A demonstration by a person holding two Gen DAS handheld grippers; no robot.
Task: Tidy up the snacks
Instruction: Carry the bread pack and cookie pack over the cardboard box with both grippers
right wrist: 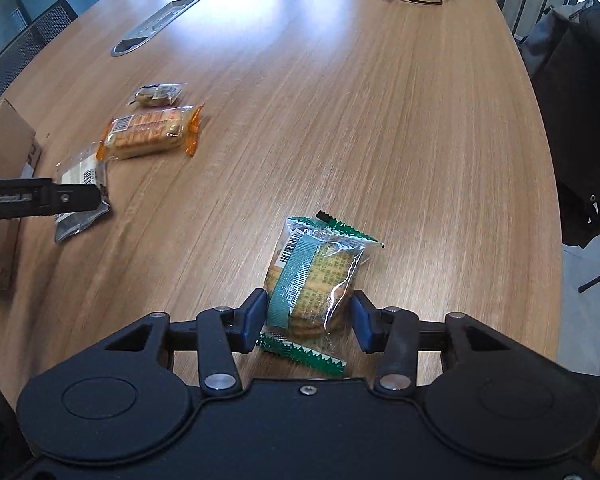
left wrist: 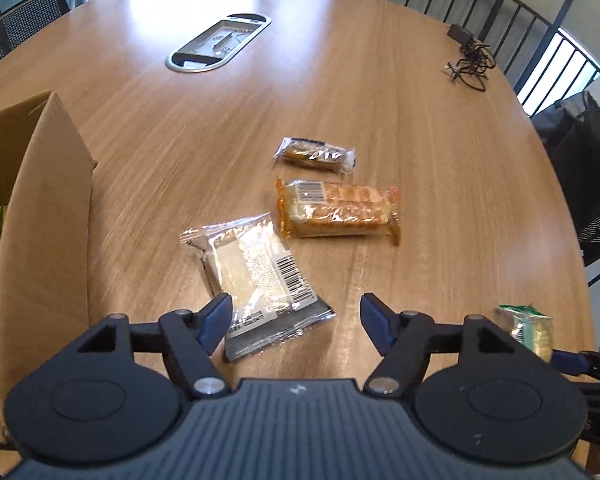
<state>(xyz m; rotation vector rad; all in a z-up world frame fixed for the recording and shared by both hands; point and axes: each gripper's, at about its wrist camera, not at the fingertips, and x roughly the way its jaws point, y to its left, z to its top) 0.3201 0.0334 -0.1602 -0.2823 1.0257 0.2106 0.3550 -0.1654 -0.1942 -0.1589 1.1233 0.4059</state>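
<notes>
Green cracker pack (right wrist: 312, 280): barcode visible, print seemingly illegible.

Landmark: the box (left wrist: 48, 208). Its tall flap walls off the table's (left wrist: 380, 92) left edge. Just right of it lie three packets (left wrist: 260, 276), close together. Farther right the wood is bare up to the green packet (right wrist: 316, 280); cables (left wrist: 470, 66) sit far beyond.

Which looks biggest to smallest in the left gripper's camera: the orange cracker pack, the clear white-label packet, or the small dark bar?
1. Clear white-label packet, though it lies nearest the camera
2. Orange cracker pack, looking nearly as large
3. Small dark bar
</notes>
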